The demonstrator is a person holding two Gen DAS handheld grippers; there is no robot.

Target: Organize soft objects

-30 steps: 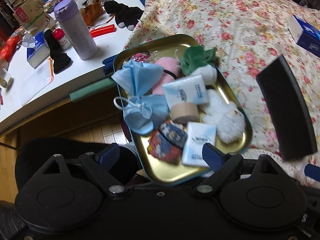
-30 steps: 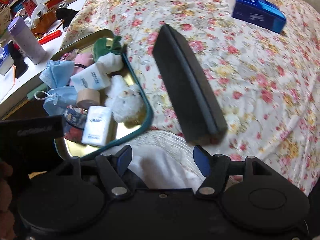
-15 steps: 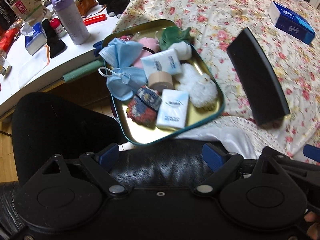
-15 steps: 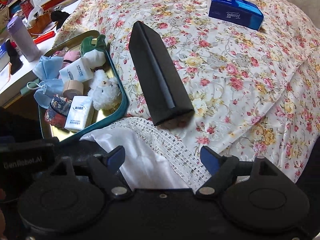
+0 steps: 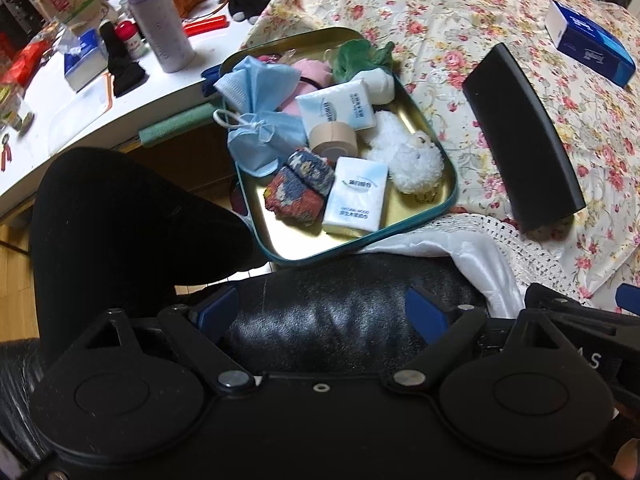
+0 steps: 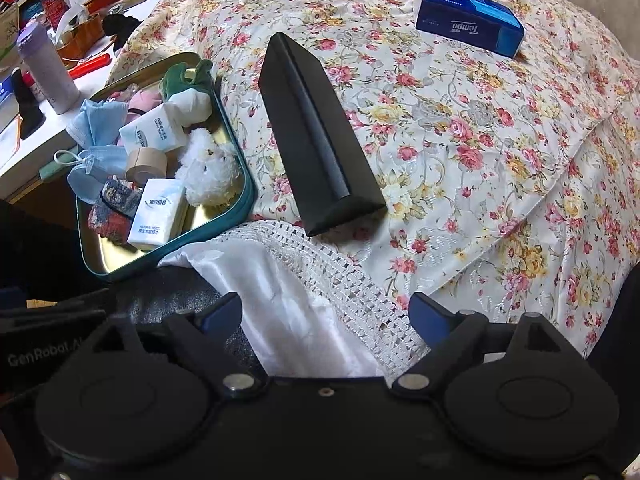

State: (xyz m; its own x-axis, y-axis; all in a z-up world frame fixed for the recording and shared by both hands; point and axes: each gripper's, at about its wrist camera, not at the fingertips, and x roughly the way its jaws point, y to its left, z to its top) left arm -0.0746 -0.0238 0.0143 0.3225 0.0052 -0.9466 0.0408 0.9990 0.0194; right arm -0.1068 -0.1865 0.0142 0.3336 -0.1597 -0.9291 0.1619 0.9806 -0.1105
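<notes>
Both grippers hang above the near edge of the bed, pointing steeply down, and neither one holds anything. The left gripper (image 5: pixel 320 312) has its blue fingers spread wide over a shiny black cushion. The right gripper (image 6: pixel 326 312) has just been opening its jaws, and there is only white cloth (image 6: pixel 288 300) under them, not gripped.

The soft things sit in a gold tray (image 5: pixel 404 98) with a green rim, at the corner of the flowery bedspread (image 6: pixel 460 128). In the tray I see a blue face mask (image 5: pixel 256 136), a fluffy white toy (image 5: pixel 416 160), a patterned sock (image 5: pixel 298 184), two tissue packs (image 5: pixel 356 196), a roll of tan tape (image 5: pixel 332 140), something pink (image 5: pixel 310 76) and a green and white toy (image 5: pixel 362 60).

I think the next step is to reach into the tray and take one soft thing. To do it well, a gripper should come straight down over one thing that lies on top, like the nearest tissue pack or the white toy, and pinch its middle gently. The things are packed close and touch each other, so a wide grab could drag a neighbour along. The mask loops could catch too.

A long black case (image 6: pixel 316 140) lies on the bed just beside the tray, and a blue tissue box (image 6: pixel 468 18) sits well apart, farther up. A dark knee (image 5: pixel 120 216) is close to the tray's left side. The white desk (image 5: pixel 80 120) past it is crowded, with a purple bottle (image 5: pixel 158 20) on it. The tray pokes over the bed's edge, so pushing down hard could tip it.
</notes>
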